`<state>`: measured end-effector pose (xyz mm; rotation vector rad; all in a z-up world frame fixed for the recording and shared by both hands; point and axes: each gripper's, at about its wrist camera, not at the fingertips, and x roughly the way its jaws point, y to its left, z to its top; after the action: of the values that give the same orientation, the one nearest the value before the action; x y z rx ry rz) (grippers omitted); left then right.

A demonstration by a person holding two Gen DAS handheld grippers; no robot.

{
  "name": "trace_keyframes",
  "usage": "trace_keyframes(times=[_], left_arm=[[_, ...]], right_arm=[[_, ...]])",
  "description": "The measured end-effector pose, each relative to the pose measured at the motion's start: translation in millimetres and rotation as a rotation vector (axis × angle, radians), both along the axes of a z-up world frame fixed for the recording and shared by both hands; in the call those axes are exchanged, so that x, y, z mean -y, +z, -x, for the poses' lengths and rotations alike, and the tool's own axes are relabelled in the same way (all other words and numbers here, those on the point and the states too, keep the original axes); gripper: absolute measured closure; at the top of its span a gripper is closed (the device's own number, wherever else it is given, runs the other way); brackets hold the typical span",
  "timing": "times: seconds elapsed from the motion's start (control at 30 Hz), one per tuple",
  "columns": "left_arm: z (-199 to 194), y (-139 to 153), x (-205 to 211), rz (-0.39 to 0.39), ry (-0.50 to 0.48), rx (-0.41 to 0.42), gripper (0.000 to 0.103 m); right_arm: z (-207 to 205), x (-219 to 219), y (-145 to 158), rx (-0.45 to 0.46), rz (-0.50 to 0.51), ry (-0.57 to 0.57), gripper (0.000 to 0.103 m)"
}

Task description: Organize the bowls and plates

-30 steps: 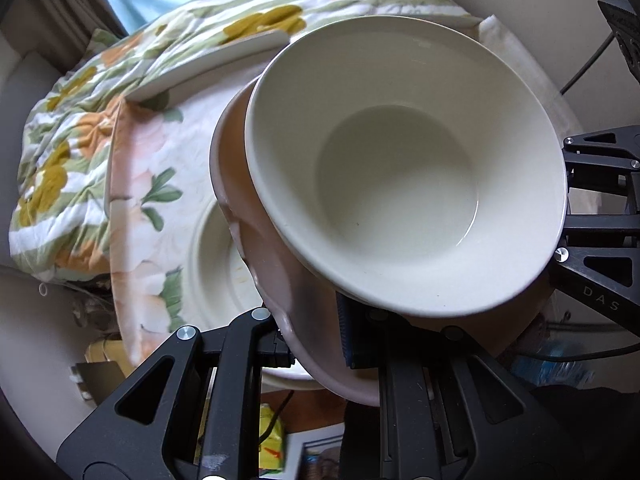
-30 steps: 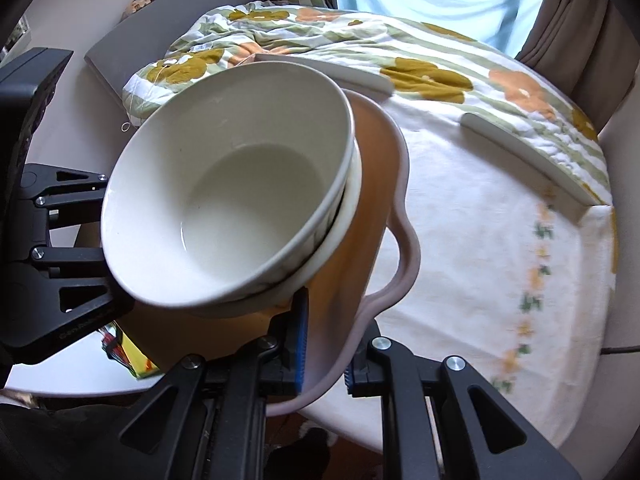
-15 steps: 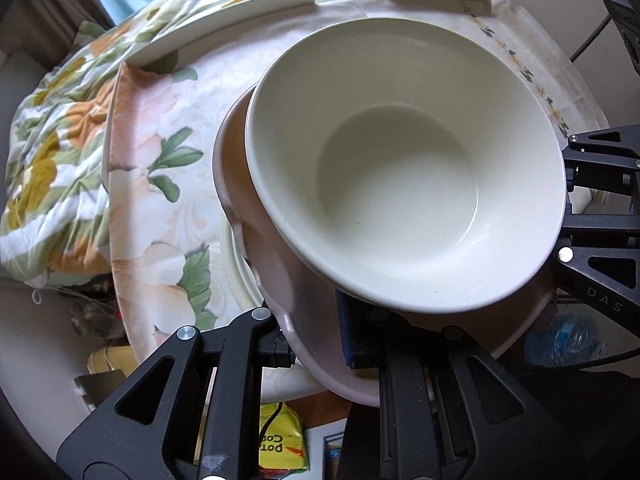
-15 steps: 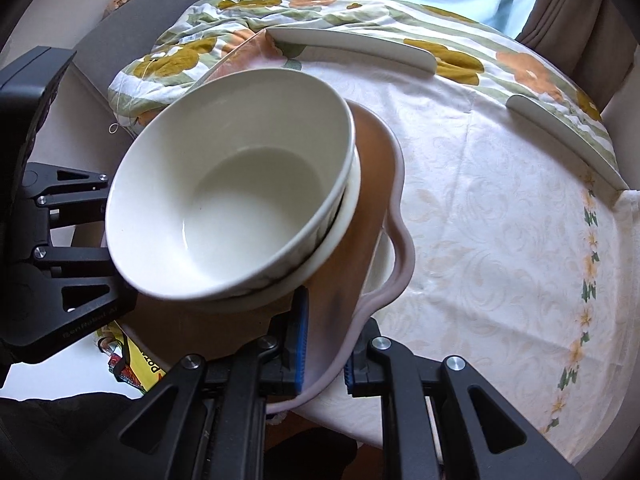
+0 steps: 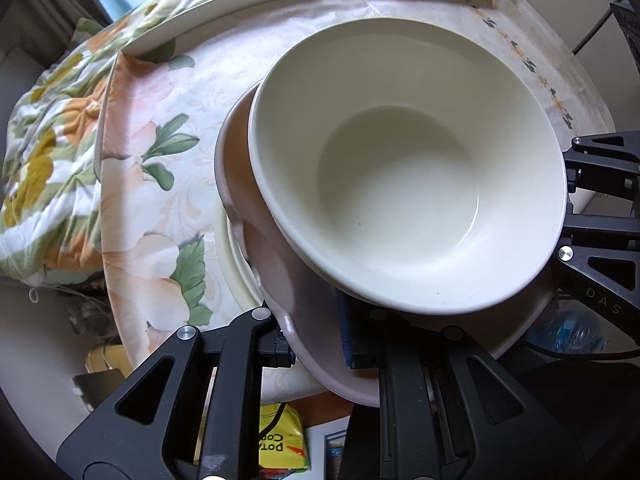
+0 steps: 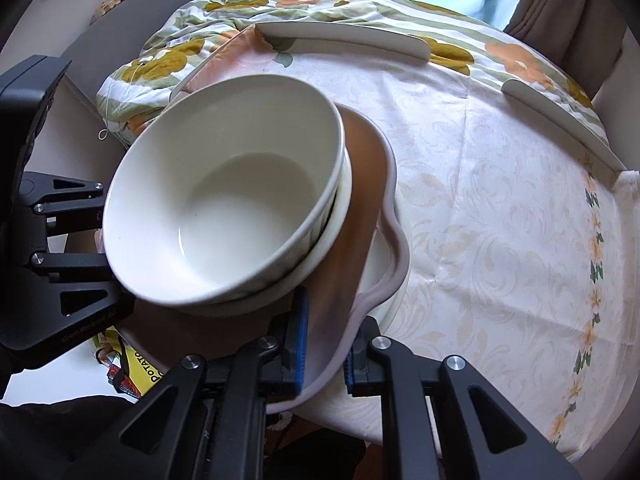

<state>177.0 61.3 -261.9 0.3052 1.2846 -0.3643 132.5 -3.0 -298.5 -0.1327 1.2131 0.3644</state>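
A pink wavy-rimmed plate carries a stack of two cream bowls. My left gripper is shut on the plate's near rim. My right gripper is shut on the opposite rim, so both hold the plate just above the table. A cream plate lies on the table directly under the pink plate, mostly hidden by it.
The round table has a floral cloth and white curved rails at its far edge. A flowered quilt hangs beyond it. Yellow packets lie on the floor below.
Both grippers have carried the plate and bowls forward over the table and lower. The cream plate has come under the pink plate.
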Motion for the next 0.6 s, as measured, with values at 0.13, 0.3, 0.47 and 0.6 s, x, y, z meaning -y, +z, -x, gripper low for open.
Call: trace_keyframes(times=[0.13,0.3,0.47,0.6], left_arm=[[-2.2,-0.7,2.9,-0.007,-0.006,-0.021,0.090],[-6.8,-0.4,2.9,-0.007,-0.008,-0.069,0.090],[-11.0,-0.1,4.1,-0.002,-0.002,-0.130,0.089],[-12.0,1.8,2.2,0.007,0.011,-0.154,0.089]], right_arm=[[-2.9,-0.1,0.1,-0.016,0.008,0.004,0.090],[-6.1,0.0,1.1,-0.054,0.010,-0.013,0.090],[-8.3,-1.0,1.6,-0.074,0.019,-0.020,0.087],[-8.5,-4.3,3.9,-0.089,0.039,-0.002,0.083]])
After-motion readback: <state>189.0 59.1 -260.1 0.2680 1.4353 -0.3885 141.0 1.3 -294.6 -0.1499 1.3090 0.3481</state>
